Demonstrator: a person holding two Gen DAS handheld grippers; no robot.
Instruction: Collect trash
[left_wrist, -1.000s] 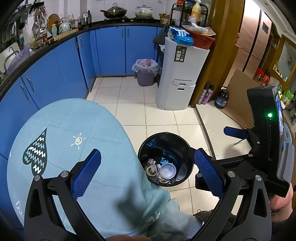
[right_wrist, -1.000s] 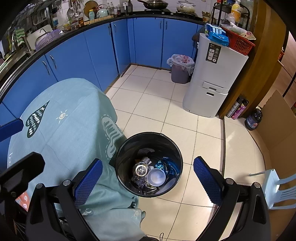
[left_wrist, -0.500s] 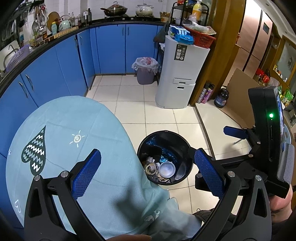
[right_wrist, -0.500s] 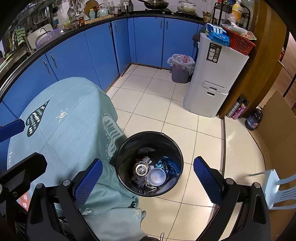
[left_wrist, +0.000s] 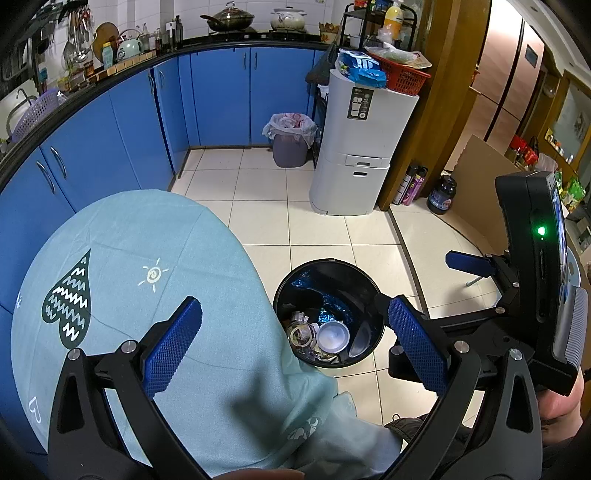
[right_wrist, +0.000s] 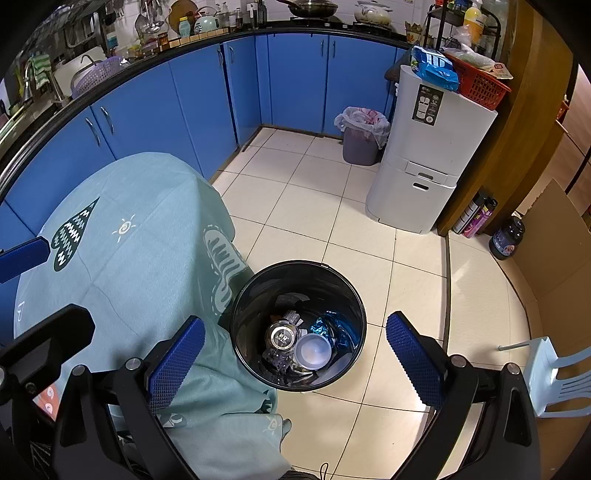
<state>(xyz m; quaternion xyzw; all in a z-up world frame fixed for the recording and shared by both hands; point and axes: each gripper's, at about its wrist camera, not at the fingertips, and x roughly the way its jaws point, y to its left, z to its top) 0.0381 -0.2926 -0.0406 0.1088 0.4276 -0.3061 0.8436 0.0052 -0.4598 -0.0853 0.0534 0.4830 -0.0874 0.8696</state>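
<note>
A round black trash bin (left_wrist: 328, 266) (right_wrist: 258, 284) stands on the tiled floor beside a table draped in a light blue cloth (left_wrist: 122, 266) (right_wrist: 122, 258). Inside it lie a white cup (left_wrist: 333, 336) (right_wrist: 313, 350), a round lidded jar (right_wrist: 283, 335), blue foil wrappers (left_wrist: 332, 314) and other scraps. My left gripper (left_wrist: 291, 339) hovers open above the table's edge and the bin, nothing between its fingers. My right gripper (right_wrist: 295, 354) hangs open straight above the bin, also empty. The right gripper's body (left_wrist: 532, 280) shows at the right of the left wrist view.
Blue cabinets (right_wrist: 177, 110) curve along the back. A white tall bin unit (right_wrist: 432, 147) with a red basket (right_wrist: 476, 81) stands right, a lined grey bin (right_wrist: 362, 136) beside it. Bottles (right_wrist: 476, 218), a dark jar (right_wrist: 506, 240), cardboard (right_wrist: 554, 251) and a pale plastic chair (right_wrist: 554, 376) sit at right.
Both grippers stay open and empty. The left wrist view has drifted slightly, so the table and bin sit a little lower and nearer. The bin's contents are unchanged.
</note>
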